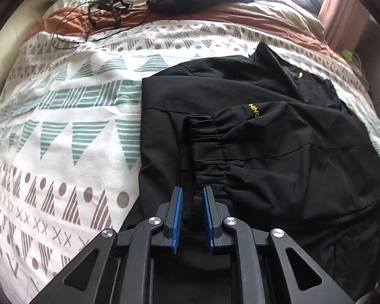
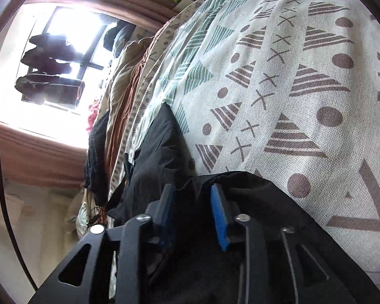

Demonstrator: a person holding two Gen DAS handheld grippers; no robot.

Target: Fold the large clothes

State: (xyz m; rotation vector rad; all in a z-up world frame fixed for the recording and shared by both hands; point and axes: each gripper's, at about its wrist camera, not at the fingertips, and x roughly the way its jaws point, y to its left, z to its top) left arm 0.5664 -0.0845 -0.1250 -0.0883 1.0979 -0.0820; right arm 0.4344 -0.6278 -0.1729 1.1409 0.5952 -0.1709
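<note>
black jacket (image 1: 253,131) lying partly folded on the patterned bedspread (image 1: 71,131), one sleeve already crossing its front. left gripper (image 1: 192,202) clenching on the elastic cuff (image 1: 207,152); right gripper (image 2: 193,200) hanging released over the jacket's edge. further folds remaining.

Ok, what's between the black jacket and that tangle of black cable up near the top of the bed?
Only bare patterned blanket in the left wrist view; nothing else lies between the black jacket and the cable.
</note>
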